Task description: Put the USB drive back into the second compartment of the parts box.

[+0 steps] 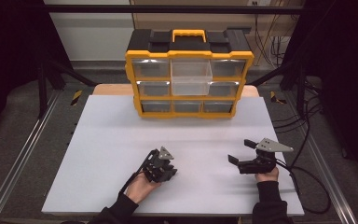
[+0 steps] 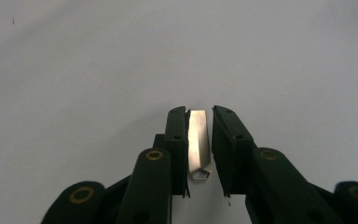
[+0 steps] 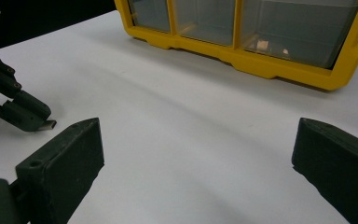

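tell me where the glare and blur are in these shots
High view: ceiling light glares off the organizer's clear drawers, corners fall dark. Left gripper view: the small metal piece between the left gripper's jaws shines brightly, edges soft. Right gripper view: the right gripper's near jaws are blurred; the table shows soft shadows.

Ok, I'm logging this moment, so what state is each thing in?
Left gripper: shut on a small metal piece, tip at the table.
Right gripper: open, empty.
Organizer's top middle drawer: pulled out.
Other drawers: pushed in.
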